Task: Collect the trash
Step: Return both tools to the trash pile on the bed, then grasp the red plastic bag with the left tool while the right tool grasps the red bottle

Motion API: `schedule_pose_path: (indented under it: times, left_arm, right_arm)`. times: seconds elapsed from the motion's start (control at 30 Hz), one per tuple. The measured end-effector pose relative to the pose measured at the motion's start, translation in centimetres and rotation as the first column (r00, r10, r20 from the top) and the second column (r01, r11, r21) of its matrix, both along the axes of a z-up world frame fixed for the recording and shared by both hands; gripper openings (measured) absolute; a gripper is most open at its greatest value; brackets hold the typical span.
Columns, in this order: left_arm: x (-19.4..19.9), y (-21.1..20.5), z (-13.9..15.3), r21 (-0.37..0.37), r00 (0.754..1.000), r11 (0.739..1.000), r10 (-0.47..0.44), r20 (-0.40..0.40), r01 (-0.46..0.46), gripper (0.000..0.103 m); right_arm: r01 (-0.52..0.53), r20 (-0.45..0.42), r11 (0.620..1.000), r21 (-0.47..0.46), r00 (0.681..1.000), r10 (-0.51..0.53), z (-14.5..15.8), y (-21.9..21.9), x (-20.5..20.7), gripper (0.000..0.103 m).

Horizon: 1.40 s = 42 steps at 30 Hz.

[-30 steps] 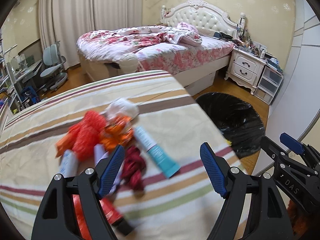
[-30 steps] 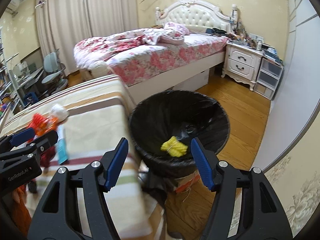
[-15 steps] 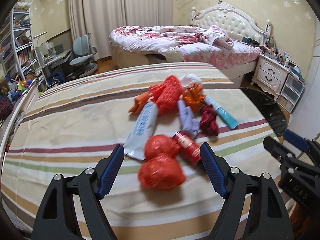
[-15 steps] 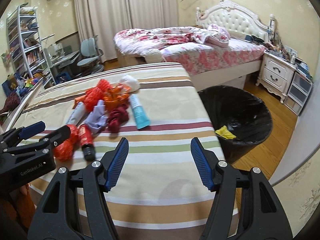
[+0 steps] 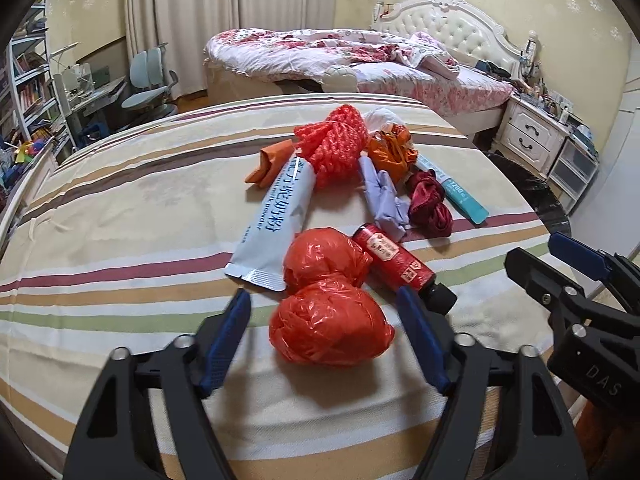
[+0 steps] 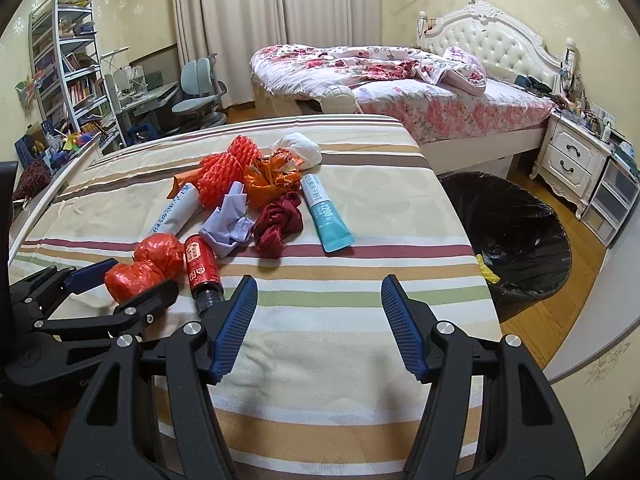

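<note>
My left gripper (image 5: 324,338), jaws just closing in but not yet touching, straddles the red bag (image 5: 330,330) on the striped bed (image 5: 120,240), its two lumps running near-to-far w/ the bottle (image 5: 394,258) alongside, cap toward me; right gripper (image 6: 316,322) open, empty.

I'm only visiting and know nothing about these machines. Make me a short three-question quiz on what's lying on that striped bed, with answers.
1. True or false: the left hand-held gripper has a red plastic bag between its fingers.
2. What lies beside the dark red cloth: A) teal tube B) a spoon C) a shoe?
3. What colour liner has the bin?

Key: 1 true, and its jaws have just been closing; 2 A; 3 black.
</note>
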State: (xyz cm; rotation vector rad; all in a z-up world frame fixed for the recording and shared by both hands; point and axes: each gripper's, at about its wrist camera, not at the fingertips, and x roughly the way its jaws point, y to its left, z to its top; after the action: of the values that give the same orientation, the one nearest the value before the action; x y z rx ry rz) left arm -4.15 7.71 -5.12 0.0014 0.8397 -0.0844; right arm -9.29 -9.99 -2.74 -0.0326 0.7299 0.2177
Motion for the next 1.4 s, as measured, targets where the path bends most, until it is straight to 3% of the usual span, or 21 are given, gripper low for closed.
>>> schedule_pose_path:
  times: [0.07,0.2,0.57,0.6,0.87,1.0,1.13,1.4]
  left_arm:
    - [0.1,0.0,-0.2,-0.008,1.0,1.0,-0.007,-0.011,0.007,0.05]
    - [-0.6,0.3,0.2,-0.028,1.0,0.999,-0.014,0.007,0.015,0.045]
    - [-2.9,3.0,1.3,-0.018,0.997,0.999,0.049,0.057,-0.048,0.045]
    - [-2.9,3.3,1.4,-0.021,0.997,0.998,0.06,0.057,-0.059,0.045]
    - [-2.8,5.5,1.0,-0.041,0.992,0.992,0.121,0.041,-0.12,0.045]
    - [-2.8,6.2,1.1,-0.048,0.989,0.989,0.14,0.046,-0.138,0.045]
    - [-2.7,6.2,1.2,-0.035,0.988,0.989,0.143,0.06,-0.141,0.045]
    - [-2.7,5.7,1.8,-0.054,0.988,0.99,0.135,0.078,-0.131,0.045]
  right_arm:
    - [-0.004,-0.005,1.0,-0.002,1.0,0.004,-0.1,0.2,0.1,0.063]
    - [-0.024,-0.008,1.0,-0.005,1.0,0.024,-0.1,0.8,0.2,0.063]
    - [-0.122,-0.012,0.992,-0.024,0.993,0.122,-0.1,4.0,0.1,0.06]
    - [-0.134,-0.019,0.991,-0.026,0.991,0.133,-0.1,4.4,0.2,0.054]
    - [-0.206,-0.074,0.977,-0.056,0.977,0.201,-1.2,7.5,1.0,0.04]
    - [-0.232,-0.106,0.97,-0.08,0.969,0.223,-1.9,8.7,1.5,0.025]
    - [-0.245,-0.1,0.963,-0.11,0.967,0.235,-1.9,9.3,1.2,0.025]
    - [-0.239,-0.06,0.967,-0.083,0.97,0.234,-0.7,8.1,0.1,0.025]
